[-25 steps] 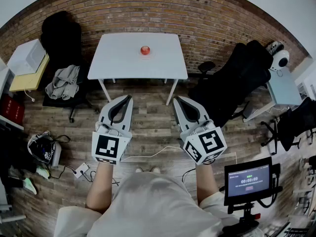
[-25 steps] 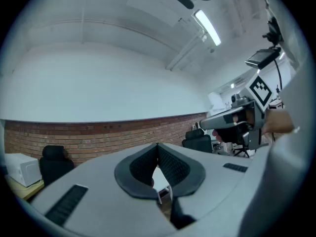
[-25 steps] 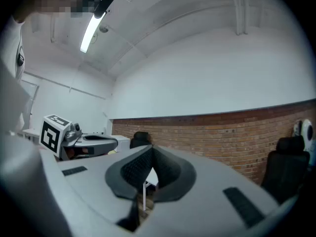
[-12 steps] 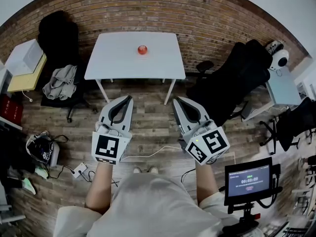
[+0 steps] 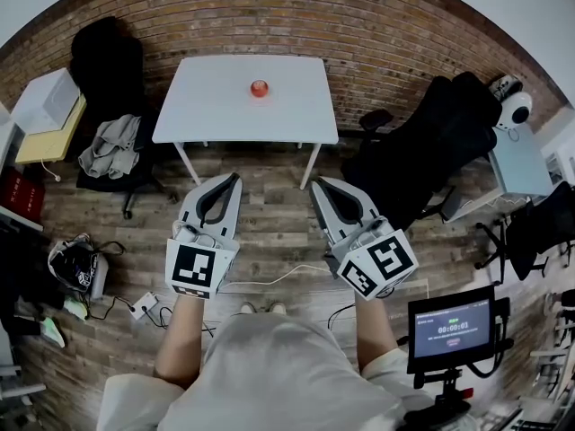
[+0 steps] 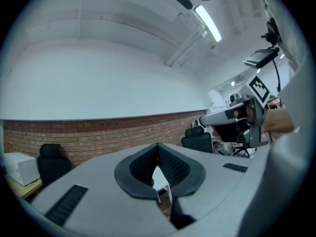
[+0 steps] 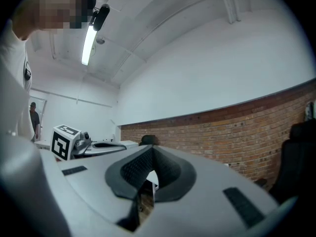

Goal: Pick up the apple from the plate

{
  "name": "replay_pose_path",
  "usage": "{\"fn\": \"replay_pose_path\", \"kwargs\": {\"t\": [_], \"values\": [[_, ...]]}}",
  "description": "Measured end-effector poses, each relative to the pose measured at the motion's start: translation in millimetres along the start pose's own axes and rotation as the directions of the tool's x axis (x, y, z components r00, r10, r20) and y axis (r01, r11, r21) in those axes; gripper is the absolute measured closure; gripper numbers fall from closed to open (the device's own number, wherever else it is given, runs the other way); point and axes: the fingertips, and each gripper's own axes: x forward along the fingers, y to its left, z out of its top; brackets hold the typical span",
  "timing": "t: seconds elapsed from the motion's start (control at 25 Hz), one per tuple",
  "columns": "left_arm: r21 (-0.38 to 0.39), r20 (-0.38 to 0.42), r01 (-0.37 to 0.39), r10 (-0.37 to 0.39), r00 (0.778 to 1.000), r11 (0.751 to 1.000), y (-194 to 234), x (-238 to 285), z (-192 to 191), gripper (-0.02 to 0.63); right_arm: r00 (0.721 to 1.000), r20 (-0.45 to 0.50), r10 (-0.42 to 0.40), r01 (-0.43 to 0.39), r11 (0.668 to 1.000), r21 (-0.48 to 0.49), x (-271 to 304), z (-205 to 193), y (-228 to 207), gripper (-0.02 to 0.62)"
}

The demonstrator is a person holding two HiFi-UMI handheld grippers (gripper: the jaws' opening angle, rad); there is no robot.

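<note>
A red apple (image 5: 260, 88) sits near the back middle of a white table (image 5: 207, 115) against the brick wall; the plate under it is too small to make out. Both grippers hang side by side over the wooden floor, well short of the table and pointing toward it. The left gripper (image 5: 234, 179) is shut and empty, its dark pads meeting at the tip (image 6: 158, 147). The right gripper (image 5: 316, 185) is also shut with nothing in it (image 7: 151, 148). A sliver of the table (image 6: 161, 179) shows through the left jaws' gap.
A black chair with grey clothes (image 5: 112, 146) stands left of the table, and a black office chair (image 5: 422, 151) right of it. A screen on a stand (image 5: 449, 326) is at lower right. Cables and a power strip (image 5: 144, 307) lie on the floor beside a bag (image 5: 76, 268).
The table and apple have slid slightly left and up in the head view. The right gripper's marker cube has rolled a little. Both grippers stay shut.
</note>
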Motion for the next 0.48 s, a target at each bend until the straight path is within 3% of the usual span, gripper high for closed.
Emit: {"fn": "replay_pose_path", "kwargs": {"t": [0.48], "values": [[-0.008, -0.025, -0.026, 0.026, 0.999, 1.0, -24, 9, -13, 0.6, 1.0, -0.025, 0.009, -0.009, 1.0, 0.011, -11, -22, -26, 0.594]]}}
